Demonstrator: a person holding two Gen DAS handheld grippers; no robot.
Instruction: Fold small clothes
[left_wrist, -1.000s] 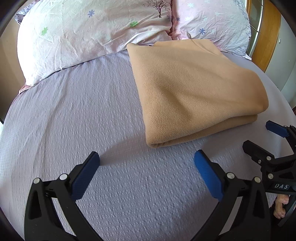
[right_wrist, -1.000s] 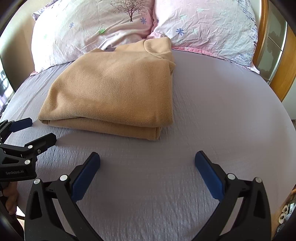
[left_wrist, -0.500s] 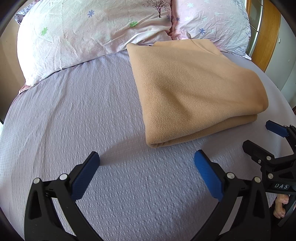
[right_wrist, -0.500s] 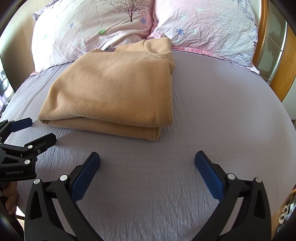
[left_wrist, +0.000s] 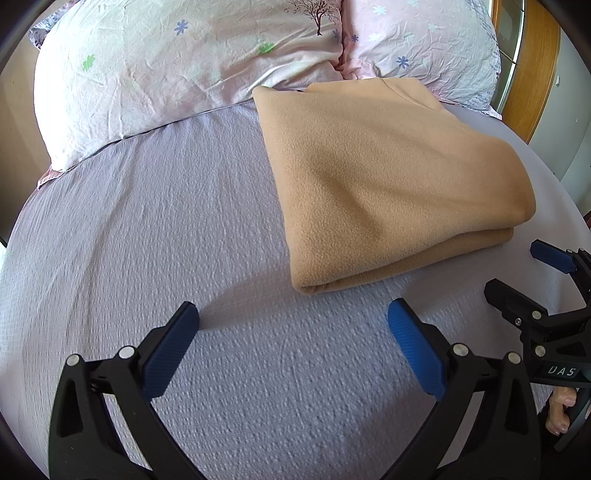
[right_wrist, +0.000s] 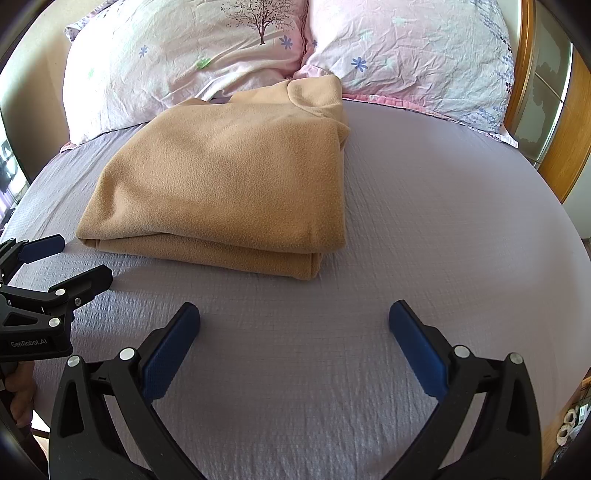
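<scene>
A tan fleece garment lies folded in a neat rectangle on the lilac bedsheet, its far end against the pillows. It also shows in the right wrist view. My left gripper is open and empty, hovering over the sheet in front of the garment's near left corner. My right gripper is open and empty, in front of the near right corner. Each gripper shows at the edge of the other's view, the right one and the left one, both open.
Two pink floral pillows lie along the head of the bed. A wooden headboard post stands at the right. The bed edge drops off at the far right.
</scene>
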